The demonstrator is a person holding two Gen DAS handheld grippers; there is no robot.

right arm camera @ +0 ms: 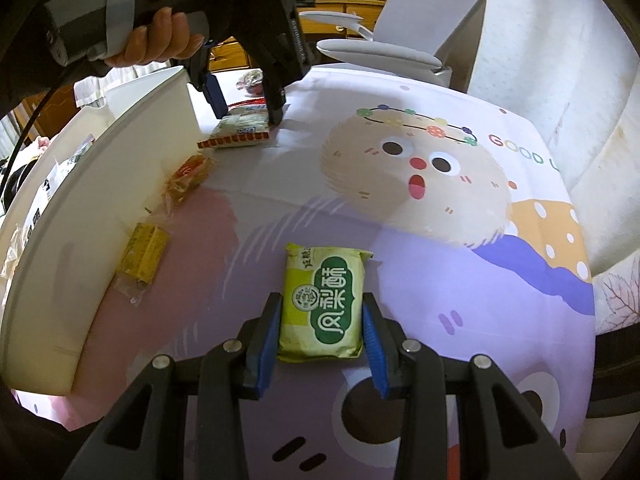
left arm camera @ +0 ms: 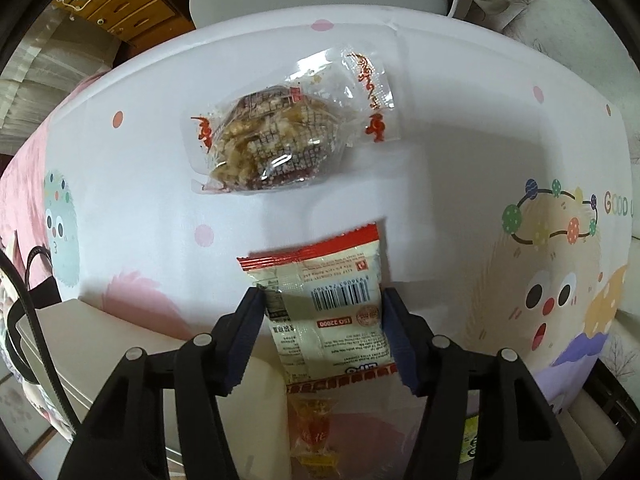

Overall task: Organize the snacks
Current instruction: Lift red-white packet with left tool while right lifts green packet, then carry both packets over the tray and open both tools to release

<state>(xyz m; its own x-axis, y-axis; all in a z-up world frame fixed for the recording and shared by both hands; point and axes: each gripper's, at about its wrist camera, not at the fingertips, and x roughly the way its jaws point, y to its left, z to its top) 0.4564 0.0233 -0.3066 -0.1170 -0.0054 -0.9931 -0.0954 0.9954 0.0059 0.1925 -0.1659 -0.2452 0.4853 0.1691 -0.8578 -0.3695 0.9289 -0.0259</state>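
Snack packets (right arm camera: pixel 143 258) beside bin (right arm camera: pixel 100 200) on table (right arm camera: pixel 440 280), chair (right arm camera: pixel 400 20) behind

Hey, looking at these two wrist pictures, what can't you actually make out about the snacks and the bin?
- White bin, right wrist view: its wall hides most of its contents; only scraps show over the rim.
- Red-edged packet, left wrist view: printed side faces down; whether the left tongs press it is unclear.
- Orange candy, left wrist view: cut off at the bottom edge, partly under the packet.
- Clear-wrapped snack, right wrist view: small, behind the left tongs.
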